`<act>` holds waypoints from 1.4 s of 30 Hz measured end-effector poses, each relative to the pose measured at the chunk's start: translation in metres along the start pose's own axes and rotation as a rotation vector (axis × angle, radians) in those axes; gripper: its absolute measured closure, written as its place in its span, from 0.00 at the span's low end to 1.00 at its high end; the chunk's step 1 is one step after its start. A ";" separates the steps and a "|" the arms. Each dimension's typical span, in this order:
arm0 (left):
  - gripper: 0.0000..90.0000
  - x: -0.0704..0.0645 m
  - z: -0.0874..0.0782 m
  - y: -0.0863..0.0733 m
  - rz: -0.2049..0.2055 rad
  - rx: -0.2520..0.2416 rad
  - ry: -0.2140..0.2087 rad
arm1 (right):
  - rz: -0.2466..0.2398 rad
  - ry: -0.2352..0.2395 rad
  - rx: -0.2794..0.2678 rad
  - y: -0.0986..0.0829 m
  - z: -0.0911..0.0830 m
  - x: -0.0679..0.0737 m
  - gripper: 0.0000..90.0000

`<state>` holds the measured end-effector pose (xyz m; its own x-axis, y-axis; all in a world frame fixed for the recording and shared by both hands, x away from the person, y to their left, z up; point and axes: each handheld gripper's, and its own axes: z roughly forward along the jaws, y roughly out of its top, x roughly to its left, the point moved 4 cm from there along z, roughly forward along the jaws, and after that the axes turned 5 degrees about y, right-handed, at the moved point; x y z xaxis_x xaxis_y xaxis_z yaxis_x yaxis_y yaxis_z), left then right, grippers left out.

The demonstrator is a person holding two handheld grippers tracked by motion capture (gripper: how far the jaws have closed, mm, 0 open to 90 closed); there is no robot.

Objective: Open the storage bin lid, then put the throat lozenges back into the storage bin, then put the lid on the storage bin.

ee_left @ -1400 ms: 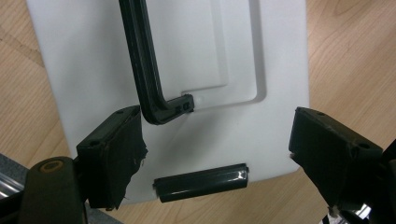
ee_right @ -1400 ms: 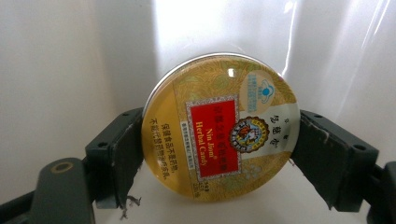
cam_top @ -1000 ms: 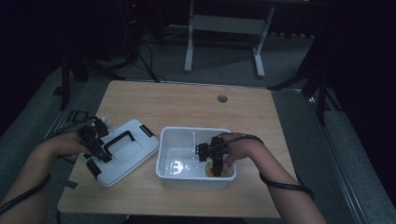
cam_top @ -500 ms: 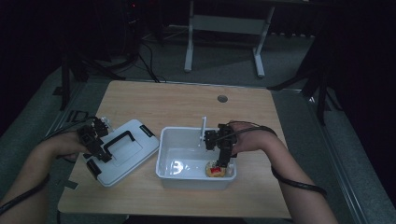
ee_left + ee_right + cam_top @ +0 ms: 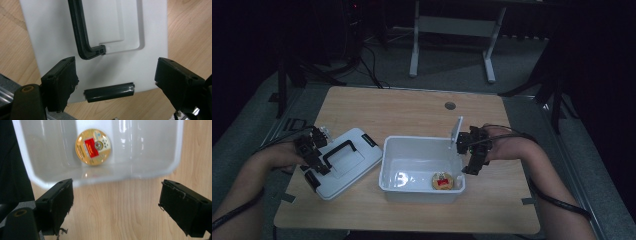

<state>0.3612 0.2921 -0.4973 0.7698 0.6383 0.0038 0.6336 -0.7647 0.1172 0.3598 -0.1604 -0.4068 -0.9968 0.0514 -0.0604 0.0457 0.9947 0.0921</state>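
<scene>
2 grippers, both spread: the left gripper [image 5: 312,157] hangs over the lid [image 5: 344,160]; the right gripper [image 5: 472,152] beside the bin [image 5: 412,145] holding a tin [image 5: 442,181].

One white bin [image 5: 422,165] and one white lid [image 5: 343,161] sit on the tabletop [image 5: 412,112]. One round gold tin [image 5: 442,181] lies in the bin. Two hand-held grippers: left [image 5: 312,156], right [image 5: 472,152].

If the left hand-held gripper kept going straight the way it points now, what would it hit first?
Most likely the white lid lying flat on the table: the open left hand-held gripper points at its near edge, around the small black clip. Depth is unclear.
</scene>
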 end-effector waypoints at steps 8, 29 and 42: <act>0.19 -0.001 -0.002 0.001 0.004 -0.005 0.001 | 0.046 -0.007 -0.027 -0.044 -0.007 0.009 0.14; 0.19 0.000 0.000 -0.002 0.001 -0.022 0.012 | 0.149 0.030 -0.149 -0.109 0.059 0.038 0.14; 0.20 -0.001 0.005 -0.007 0.015 -0.021 0.028 | 0.192 0.073 -0.161 -0.131 0.098 0.056 0.15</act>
<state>0.3564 0.2969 -0.5028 0.7767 0.6290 0.0332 0.6198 -0.7726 0.1376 0.3042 -0.2791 -0.5196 -0.9733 0.2253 0.0445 0.2291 0.9402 0.2522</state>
